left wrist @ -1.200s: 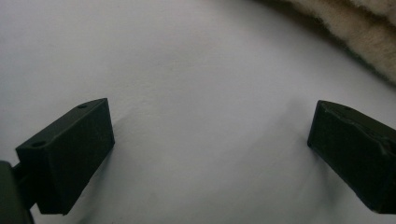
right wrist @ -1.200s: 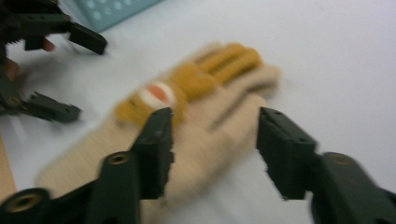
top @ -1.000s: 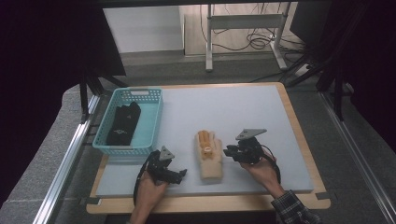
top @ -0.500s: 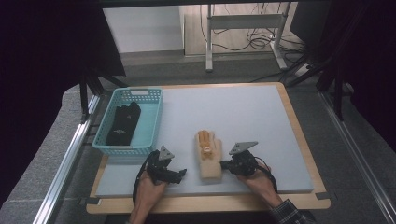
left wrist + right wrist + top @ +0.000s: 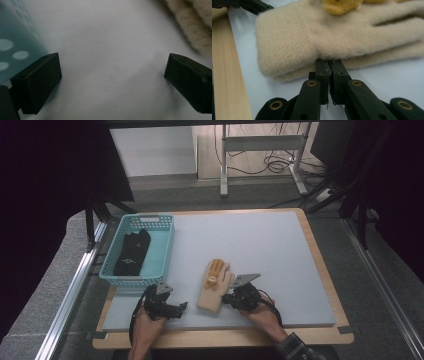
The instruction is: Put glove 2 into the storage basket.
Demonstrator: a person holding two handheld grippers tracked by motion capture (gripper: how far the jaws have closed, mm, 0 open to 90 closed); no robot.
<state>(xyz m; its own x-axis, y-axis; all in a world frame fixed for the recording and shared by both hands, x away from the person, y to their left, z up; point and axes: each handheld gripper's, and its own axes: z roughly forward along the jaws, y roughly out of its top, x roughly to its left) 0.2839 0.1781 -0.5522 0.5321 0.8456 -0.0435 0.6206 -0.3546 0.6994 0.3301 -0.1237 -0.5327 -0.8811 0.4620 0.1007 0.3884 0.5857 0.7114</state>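
**Right tongs closed at the glove's edge, left tongs wide open on the bare mat**

In the right gripper view the right tongs (image 5: 329, 65) sit at the bottom centre of the frame with the two black jaws pressed together, their tips pushed against the near edge of the beige glove (image 5: 342, 37). Whether a fold of the fabric is pinched between them cannot be told; the tips meet the glove just where its folded edge dips. The glove lies flat across the upper half of that frame, with a yellow patch at the top centre. A strip of light wood runs down the left side.

In the left gripper view the left tongs (image 5: 112, 75) stand wide apart, one jaw at the lower left and the other at the lower right, with nothing between them but the pale mat. A blurred piece of the beige glove shows in the upper right corner, and the turquoise basket wall (image 5: 15, 47) in the upper left.

From the high view, both hands come in at the bottom centre of the frame. The right tongs (image 5: 231, 296) touch the glove (image 5: 212, 287) on its right side, near the cuff. The left tongs (image 5: 179, 307) lie near the glove's left side, apart from it. The glove rests in the lower middle of the desk (image 5: 260, 245), fingers pointing to the top of the frame. The turquoise basket (image 5: 162, 252) sits at the left of the desk, holding a black glove (image 5: 131, 252).
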